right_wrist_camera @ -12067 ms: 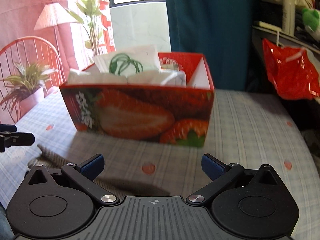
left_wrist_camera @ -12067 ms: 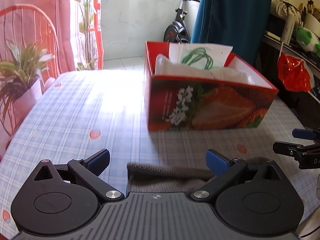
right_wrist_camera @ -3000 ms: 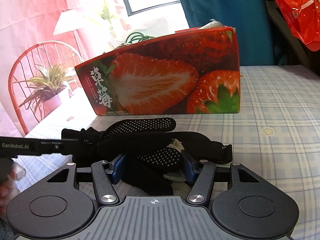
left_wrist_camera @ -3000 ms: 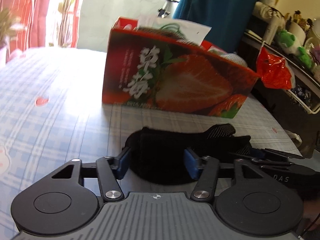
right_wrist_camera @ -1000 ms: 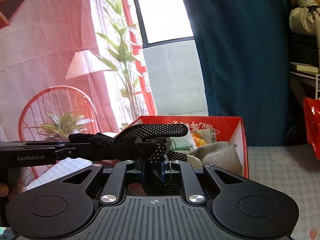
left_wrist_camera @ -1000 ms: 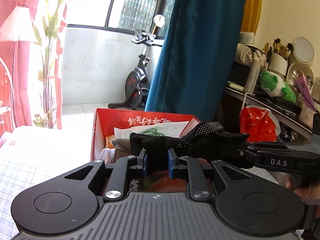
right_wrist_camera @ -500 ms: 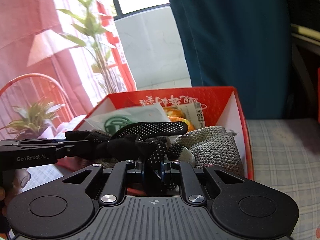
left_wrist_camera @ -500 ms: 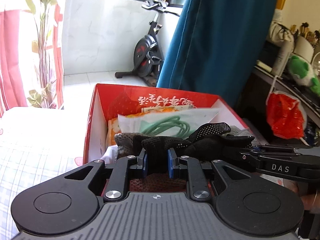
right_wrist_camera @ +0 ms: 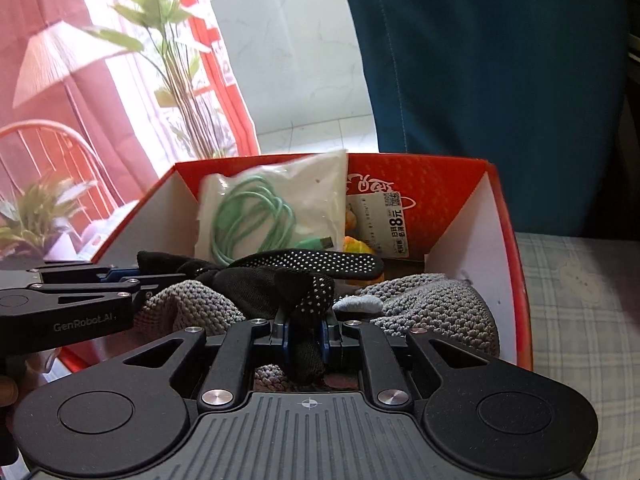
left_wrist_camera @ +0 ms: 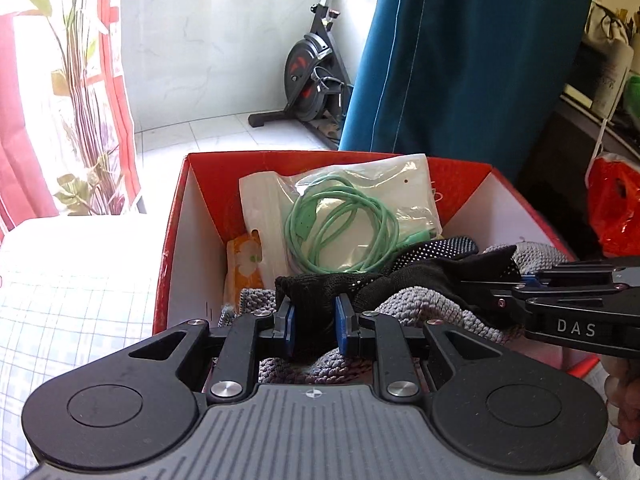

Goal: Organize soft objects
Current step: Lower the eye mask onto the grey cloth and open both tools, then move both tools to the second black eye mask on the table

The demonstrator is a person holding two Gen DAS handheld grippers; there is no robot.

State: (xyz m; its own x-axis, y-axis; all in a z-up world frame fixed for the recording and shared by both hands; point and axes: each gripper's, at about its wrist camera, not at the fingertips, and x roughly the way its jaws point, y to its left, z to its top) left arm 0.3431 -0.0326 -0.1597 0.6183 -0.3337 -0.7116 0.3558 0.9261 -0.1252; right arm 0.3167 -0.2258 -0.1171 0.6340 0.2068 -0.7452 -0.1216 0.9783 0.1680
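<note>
The black knit glove with white grip dots (right_wrist_camera: 280,280) hangs stretched between the left gripper (left_wrist_camera: 314,322) and right gripper (right_wrist_camera: 306,334), both clamped on it, above the grey knitted cloth (right_wrist_camera: 432,308) inside the red cardboard box (right_wrist_camera: 516,280).

Left gripper (left_wrist_camera: 314,330) pinches a black glove (left_wrist_camera: 320,292) above the red box (left_wrist_camera: 172,240) (grey knit (left_wrist_camera: 420,304) beneath).
</note>
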